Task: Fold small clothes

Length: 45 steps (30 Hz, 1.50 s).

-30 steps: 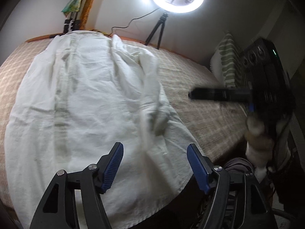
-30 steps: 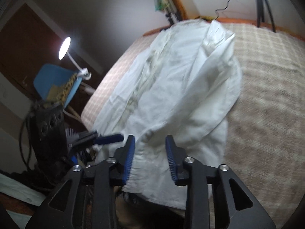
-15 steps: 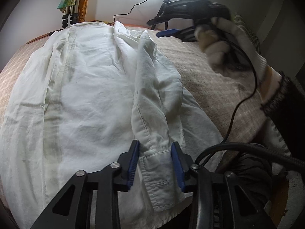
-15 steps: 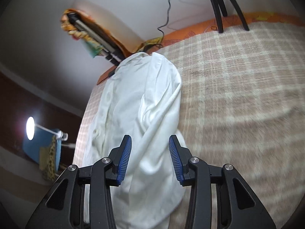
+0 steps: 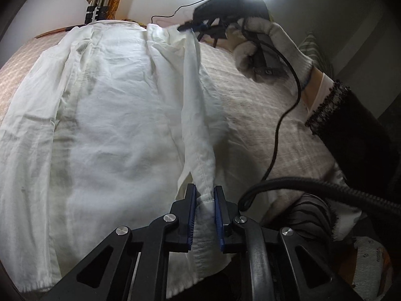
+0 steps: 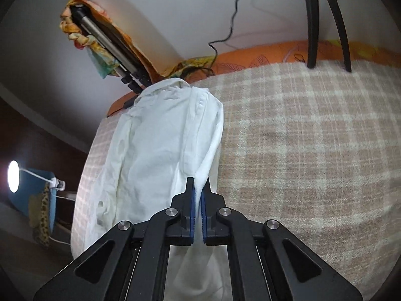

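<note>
So my left gripper [image 5: 203, 202] pinches the sleeve [image 5: 196, 115] at its cuff, while my right gripper [image 6: 198, 200] is clamped on cloth farther up, probably near the shoulder. Holding both ends keeps the sleeve taut for folding over the shirt [image 5: 105, 115], which lies flat on the bed [image 6: 313, 138].
</note>
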Motion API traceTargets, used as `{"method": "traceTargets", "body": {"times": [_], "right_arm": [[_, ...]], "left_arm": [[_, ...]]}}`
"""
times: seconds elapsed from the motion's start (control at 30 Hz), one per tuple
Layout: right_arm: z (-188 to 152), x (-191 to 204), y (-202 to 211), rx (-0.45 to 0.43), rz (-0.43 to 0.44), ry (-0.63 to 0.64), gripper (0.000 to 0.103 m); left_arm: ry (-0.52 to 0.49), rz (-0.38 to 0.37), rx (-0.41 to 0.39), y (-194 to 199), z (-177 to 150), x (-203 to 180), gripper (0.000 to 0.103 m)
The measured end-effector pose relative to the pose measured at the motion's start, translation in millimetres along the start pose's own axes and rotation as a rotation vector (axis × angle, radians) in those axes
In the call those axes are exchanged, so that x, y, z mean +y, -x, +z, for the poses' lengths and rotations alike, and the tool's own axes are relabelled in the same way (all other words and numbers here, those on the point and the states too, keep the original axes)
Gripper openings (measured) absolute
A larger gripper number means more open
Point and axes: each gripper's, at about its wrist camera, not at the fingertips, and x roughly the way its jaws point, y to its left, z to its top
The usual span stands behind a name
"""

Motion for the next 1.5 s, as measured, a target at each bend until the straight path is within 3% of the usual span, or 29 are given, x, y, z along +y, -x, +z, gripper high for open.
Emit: {"method": "traceTargets", "body": {"times": [0.13,0.27,0.33,0.4,0.47,0.63,0.83,0.97,1.13,1.33,1.5], "right_arm": [[5.2,42.6,1.9,-0.015,-0.074,0.141,0.003],[7.6,79.8,-24.3,0.020,-0.135,0.256,0.003],[6.2,93.1,-43.4,0.043,-0.171,0.308,0.003],[3.1,100.4,-61.3,0.059,-0.198,0.344,0.003],[1.8,101.1,-77.0,0.079,-0.188,0.352,0.004],[2.5,94.0,-88.8,0.122,-0.134,0.303,0.009],[-6.3,85.8,-15.6,0.039,-0.051,0.252,0.019],[-46.0,69.4,40.6,0.024,0.011,0.223,0.019],[-124.4,51.2,81.1,0.067,0.060,0.202,0.019],[-206.6,64.0,72.0,0.173,0.168,0.195,0.019],[-232.6,77.1,47.6,0.224,0.169,0.180,0.019]], "left_arm": [[0.017,-0.019,-0.004,3.0,-2.8,-0.1,0.010],[0.054,-0.029,0.026,-2.6,-8.1,8.4,0.011],[0.063,-0.016,0.033,-1.3,-12.0,9.5,0.018],[0.051,0.001,0.033,2.7,-15.1,8.9,0.034],[0.033,0.041,0.031,8.0,-18.0,8.6,0.044],[0.039,0.099,0.009,22.9,-20.5,15.4,0.044],[0.017,0.123,-0.062,47.5,-17.9,19.9,0.044],[-0.001,0.121,-0.086,59.9,-19.5,19.5,0.043],[-0.067,0.136,-0.081,61.6,-23.6,12.5,0.042],[-0.141,0.123,-0.064,55.6,-35.6,-4.5,0.042],[-0.177,0.116,-0.066,53.5,-41.3,-14.7,0.042]]}}
